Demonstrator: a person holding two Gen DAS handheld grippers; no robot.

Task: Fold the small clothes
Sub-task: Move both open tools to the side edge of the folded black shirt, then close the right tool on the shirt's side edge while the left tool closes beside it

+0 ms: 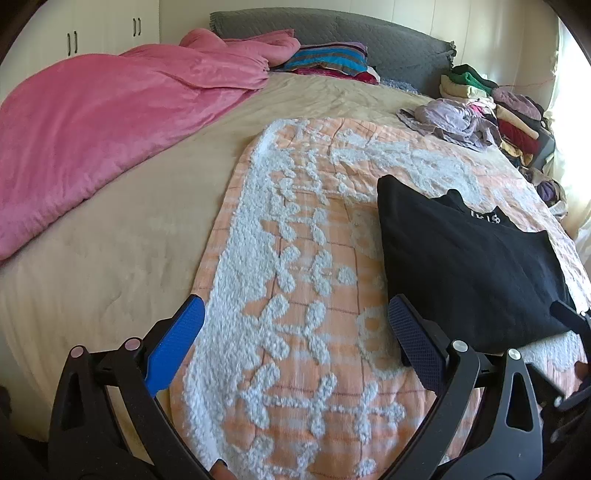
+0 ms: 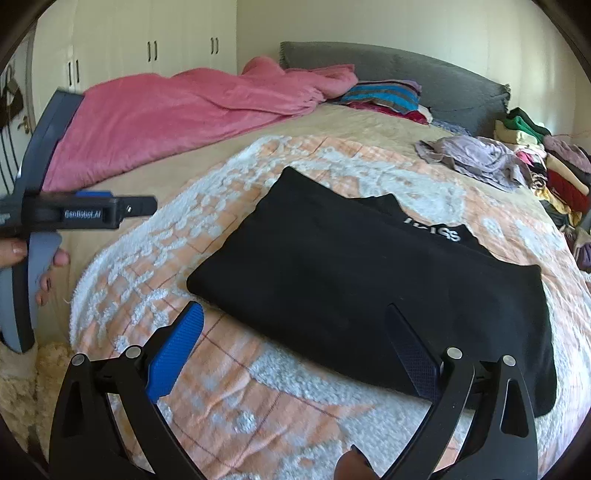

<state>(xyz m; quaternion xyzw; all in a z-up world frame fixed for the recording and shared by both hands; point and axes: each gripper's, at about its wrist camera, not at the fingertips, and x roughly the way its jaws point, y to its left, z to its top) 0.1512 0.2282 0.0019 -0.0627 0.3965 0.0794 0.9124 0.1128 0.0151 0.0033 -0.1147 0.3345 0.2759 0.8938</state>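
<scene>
A black garment with white lettering lies folded flat on the orange and white quilt; the left wrist view shows the same black garment at right. My right gripper hovers open just in front of its near edge, nothing between the fingers. My left gripper is open over the bare quilt, left of the garment. In the right wrist view the left gripper's body shows at far left, held by a hand.
A pink blanket covers the bed's left side. Striped folded cloth lies by the grey headboard. A crumpled lilac garment and a pile of mixed clothes sit at the far right edge. White wardrobes stand behind.
</scene>
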